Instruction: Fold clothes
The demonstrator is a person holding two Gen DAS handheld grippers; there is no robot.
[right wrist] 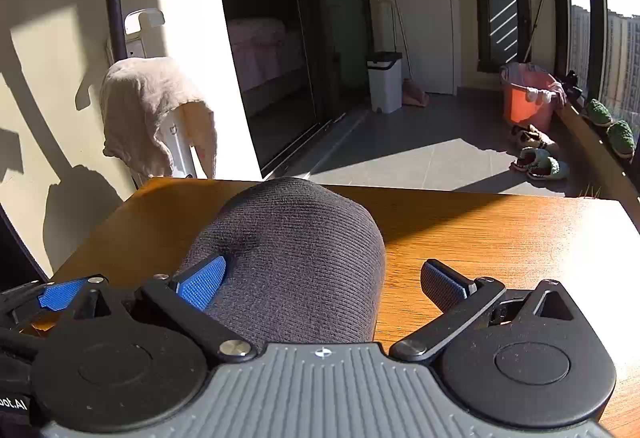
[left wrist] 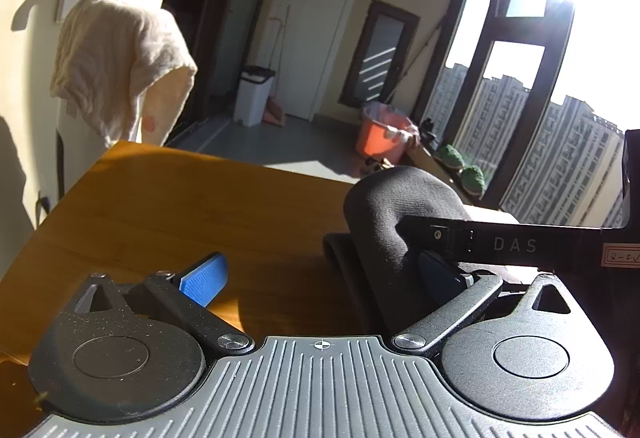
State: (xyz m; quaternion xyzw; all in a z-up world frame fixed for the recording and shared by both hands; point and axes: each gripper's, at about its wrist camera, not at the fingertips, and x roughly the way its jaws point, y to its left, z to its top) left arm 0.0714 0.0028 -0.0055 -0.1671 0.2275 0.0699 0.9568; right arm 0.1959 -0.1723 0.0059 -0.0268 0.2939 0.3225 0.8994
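So, left wrist view: our left gripper (left wrist: 320, 280) has its jaws spread wide, nothing between them. The dark knit garment (left wrist: 394, 214) sits bunched on the wooden table (left wrist: 160, 206), touching the right blue pad (left wrist: 438, 280); the left pad (left wrist: 204, 278) is over bare wood. The other gripper's black finger (left wrist: 500, 242), marked "DAS", crosses from the right and presses into the fabric. A cream cloth (left wrist: 120, 62) hangs at the back left.

Right wrist view: our right gripper (right wrist: 324, 284) is also wide. The garment (right wrist: 296, 258) mounds up between the fingers, against the left blue pad (right wrist: 202, 284); the right finger (right wrist: 444, 284) stands apart from it over the table (right wrist: 500, 234). An orange bucket (right wrist: 524, 98) stands on the floor beyond.
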